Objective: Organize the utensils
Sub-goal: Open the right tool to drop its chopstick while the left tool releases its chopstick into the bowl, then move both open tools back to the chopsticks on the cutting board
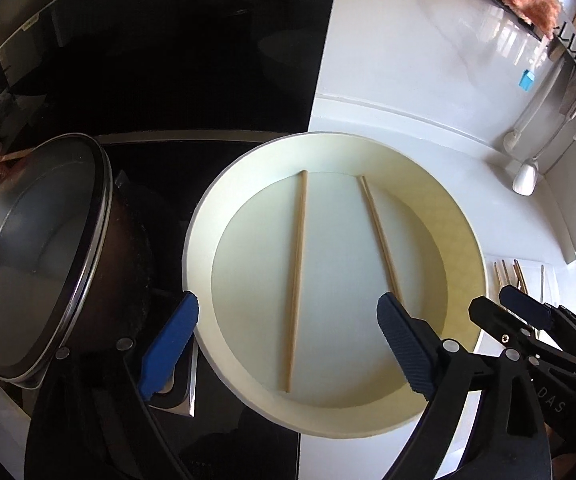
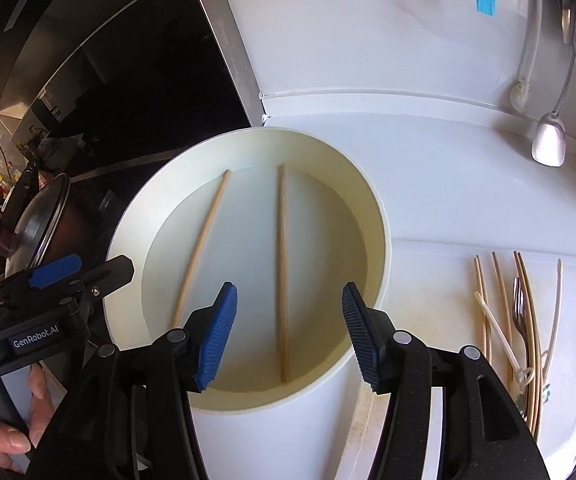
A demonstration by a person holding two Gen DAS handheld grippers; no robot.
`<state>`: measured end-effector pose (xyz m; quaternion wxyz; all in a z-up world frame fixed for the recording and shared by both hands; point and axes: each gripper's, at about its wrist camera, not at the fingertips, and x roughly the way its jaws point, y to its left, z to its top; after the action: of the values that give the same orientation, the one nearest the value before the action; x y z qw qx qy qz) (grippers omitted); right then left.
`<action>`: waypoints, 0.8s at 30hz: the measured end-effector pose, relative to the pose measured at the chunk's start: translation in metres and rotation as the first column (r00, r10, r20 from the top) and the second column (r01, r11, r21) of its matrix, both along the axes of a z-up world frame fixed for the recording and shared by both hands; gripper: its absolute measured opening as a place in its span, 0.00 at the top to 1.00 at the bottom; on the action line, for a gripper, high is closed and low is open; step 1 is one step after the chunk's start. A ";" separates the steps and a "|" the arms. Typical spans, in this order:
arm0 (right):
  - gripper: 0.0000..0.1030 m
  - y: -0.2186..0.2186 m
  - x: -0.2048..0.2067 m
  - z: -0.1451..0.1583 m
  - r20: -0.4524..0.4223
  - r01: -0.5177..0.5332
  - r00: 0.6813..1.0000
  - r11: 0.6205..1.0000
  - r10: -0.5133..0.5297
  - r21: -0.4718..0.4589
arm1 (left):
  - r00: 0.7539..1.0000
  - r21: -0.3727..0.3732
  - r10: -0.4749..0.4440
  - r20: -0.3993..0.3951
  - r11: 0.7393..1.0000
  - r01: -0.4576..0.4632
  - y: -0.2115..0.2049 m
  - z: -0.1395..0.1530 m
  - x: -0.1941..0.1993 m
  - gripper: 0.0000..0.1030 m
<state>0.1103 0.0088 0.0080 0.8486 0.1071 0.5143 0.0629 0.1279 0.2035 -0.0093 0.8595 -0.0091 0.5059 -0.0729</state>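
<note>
A cream round bowl (image 1: 202, 224) (image 2: 368, 216) stands on the white counter with two wooden chopsticks lying apart on its flat bottom. In the left wrist view one chopstick (image 1: 296, 280) lies left of centre and the other chopstick (image 1: 380, 236) slants to the right. My left gripper (image 1: 288, 298) hangs open above the bowl, its blue pads wide apart and holding nothing. My right gripper (image 2: 290, 286) is also open over the bowl, above the right chopstick (image 2: 282, 272) without touching it. The left chopstick (image 2: 200, 248) lies beside it. Each gripper shows at the edge of the other's view.
A dark pot with a glass lid (image 1: 40, 256) sits on the black hob left of the bowl. Right of the bowl, a white cutting board (image 2: 428, 280) carries several chopsticks (image 2: 500, 304) and a fork (image 2: 520, 312). A metal spoon (image 2: 550, 140) and a blue brush (image 2: 485, 0) hang at the back.
</note>
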 end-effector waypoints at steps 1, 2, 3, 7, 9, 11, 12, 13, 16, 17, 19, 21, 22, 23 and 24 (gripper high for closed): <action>0.48 -0.002 -0.006 0.002 0.001 0.010 1.000 1.000 -0.010 0.003 | 1.000 0.004 -0.015 0.007 1.000 0.015 -0.003 0.004 -0.004 0.12; 0.47 -0.003 -0.012 0.004 0.003 0.020 1.000 1.000 -0.020 0.003 | 0.999 0.004 -0.029 0.016 1.000 0.029 -0.007 0.008 -0.007 0.10; 0.46 -0.006 -0.019 0.007 0.005 0.031 1.000 1.000 -0.031 0.001 | 0.999 -0.002 -0.044 0.026 0.999 0.045 -0.011 0.011 -0.011 0.09; 0.44 -0.021 -0.038 0.008 -0.002 0.096 0.995 0.995 -0.096 -0.011 | 0.992 -0.017 -0.117 0.045 0.993 0.118 -0.027 0.015 -0.020 0.09; 0.44 -0.031 -0.045 0.006 -0.012 0.137 0.990 0.990 -0.137 -0.019 | 0.988 -0.011 -0.145 0.045 0.989 0.145 -0.038 0.012 -0.022 0.09; 0.44 -0.044 -0.054 0.004 -0.020 0.185 0.982 0.982 -0.186 -0.021 | 0.986 -0.015 -0.166 0.034 0.986 0.166 -0.049 0.009 -0.022 0.09; 0.44 -0.051 -0.061 0.003 -0.024 0.211 0.977 0.977 -0.211 -0.018 | 0.984 -0.023 -0.178 0.027 0.984 0.178 -0.054 0.008 -0.023 0.09; 0.44 -0.058 -0.068 0.003 -0.027 0.234 0.972 0.972 -0.235 -0.015 | 0.981 -0.030 -0.191 0.021 0.981 0.192 -0.058 0.007 -0.025 0.09; 0.44 -0.078 -0.088 -0.001 -0.049 0.290 0.956 0.957 -0.291 -0.026 | 0.973 -0.037 -0.231 0.010 0.972 0.232 -0.077 0.005 -0.031 0.07; 0.44 -0.085 -0.095 -0.002 -0.057 0.305 0.950 0.952 -0.306 -0.026 | 0.969 -0.036 -0.245 0.010 0.969 0.245 -0.085 0.004 -0.033 0.07; 0.44 -0.101 -0.109 -0.004 -0.062 0.338 0.939 0.941 -0.339 -0.031 | 0.963 -0.040 -0.269 0.004 0.962 0.269 -0.100 0.001 -0.039 0.07; 0.44 -0.118 -0.120 -0.006 -0.065 0.366 0.928 0.930 -0.367 -0.038 | 0.957 -0.047 -0.290 -0.009 0.956 0.289 -0.116 -0.002 -0.045 0.07; 0.44 -0.127 -0.126 -0.007 -0.066 0.379 0.922 0.924 -0.382 -0.042 | 0.954 -0.046 -0.298 -0.012 0.954 0.297 -0.124 -0.003 -0.049 0.07; 0.44 -0.137 -0.131 -0.008 -0.064 0.392 0.917 0.919 -0.394 -0.044 | 0.952 -0.042 -0.305 -0.014 0.952 0.304 -0.133 -0.005 -0.052 0.07; 0.44 -0.147 -0.137 -0.009 -0.063 0.403 0.912 0.914 -0.405 -0.046 | 0.950 -0.037 -0.311 -0.016 0.950 0.310 -0.141 -0.006 -0.056 0.06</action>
<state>-0.0267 -0.1382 -0.0006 0.8259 0.1995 0.5120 -0.1260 0.0722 0.0625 -0.0153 0.8315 0.0553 0.5091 -0.2154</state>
